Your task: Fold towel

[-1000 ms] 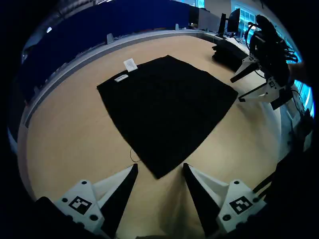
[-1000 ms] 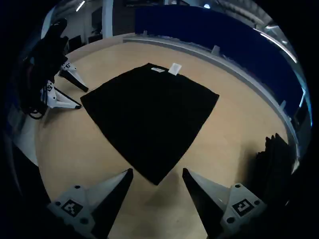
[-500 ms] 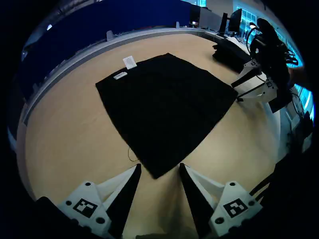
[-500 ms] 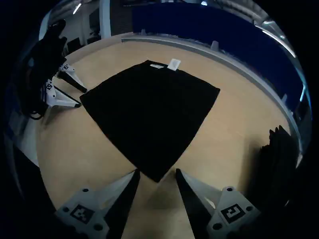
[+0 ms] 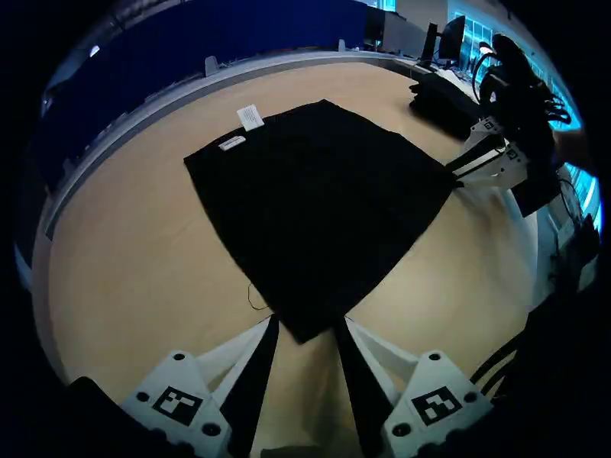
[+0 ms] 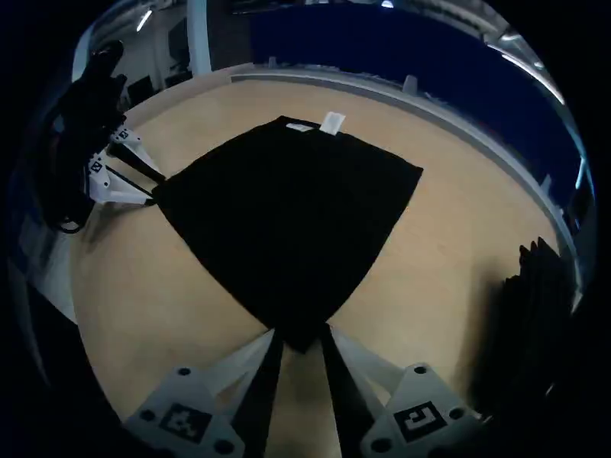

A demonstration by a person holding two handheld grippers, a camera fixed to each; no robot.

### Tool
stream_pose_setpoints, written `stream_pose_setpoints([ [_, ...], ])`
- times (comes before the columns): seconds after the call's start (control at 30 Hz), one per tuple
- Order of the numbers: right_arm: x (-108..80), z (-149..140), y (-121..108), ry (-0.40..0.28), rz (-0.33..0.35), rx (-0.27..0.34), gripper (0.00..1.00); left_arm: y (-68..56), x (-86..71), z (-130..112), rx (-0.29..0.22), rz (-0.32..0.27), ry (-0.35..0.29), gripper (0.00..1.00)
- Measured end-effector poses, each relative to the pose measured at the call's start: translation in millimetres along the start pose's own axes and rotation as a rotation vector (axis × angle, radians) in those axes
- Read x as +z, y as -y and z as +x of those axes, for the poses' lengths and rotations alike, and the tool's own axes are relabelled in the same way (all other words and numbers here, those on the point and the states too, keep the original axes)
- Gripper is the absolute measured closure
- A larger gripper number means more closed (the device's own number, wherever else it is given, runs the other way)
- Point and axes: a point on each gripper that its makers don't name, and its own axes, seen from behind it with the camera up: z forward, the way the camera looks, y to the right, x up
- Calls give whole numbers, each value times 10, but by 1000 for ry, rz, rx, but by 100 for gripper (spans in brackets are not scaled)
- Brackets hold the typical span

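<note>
— Where's the towel (image 5: 321,206) right now?

— It's flat on the table (image 5: 137,252), black and spread out in a single layer. A white tag (image 5: 250,117) pokes out at its far corner.

— And the left gripper (image 5: 307,327)?

— It's low at the towel's near corner. The jaws stand either side of the corner's tip with a plain gap between them. Bare table shows in that gap just short of the cloth, so they're apart, not clamped.

— What about the right gripper (image 6: 302,336)?

— That's at the next corner of the towel along the same edge. In the right gripper view its jaws sit narrower, and the cloth tip fills the space between them. I can't tell whether they actually pinch it.

— Can each one see the other?

— Yes, each camera catches the other gripper off at the towel's side corner, tips right at the cloth.

— Anything else near the towel?

— A loose thread (image 5: 250,296) trails off the towel's edge just beside the left gripper. A dark stack (image 6: 535,305) sits well apart from the towel, on the right gripper's side. A blue partition (image 5: 191,38) runs beyond the towel's far corner.
</note>
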Motion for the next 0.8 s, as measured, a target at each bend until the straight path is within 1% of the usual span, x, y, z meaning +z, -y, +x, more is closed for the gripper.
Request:
stream_pose_setpoints([
  [0.07,1,1,-11,4,-2,6,73,-9,4,2,3,-1,0,51],
  [0.13,2,3,-13,7,-1,10,75,-19,4,5,7,-2,0,60],
  [0.33,1,14,-13,9,-3,17,79,-42,-6,11,19,0,-2,80],
  [0.47,6,25,-9,7,-7,30,79,-43,-26,23,16,2,-3,86],
  [0.53,4,37,-2,5,-8,34,79,-39,-37,35,3,1,-3,87],
  [0.7,-36,96,-1,-5,-9,28,80,-10,-78,109,-32,3,-15,88],
  [0.8,-95,165,-5,-16,-13,23,80,5,-132,183,-44,9,-29,88],
])
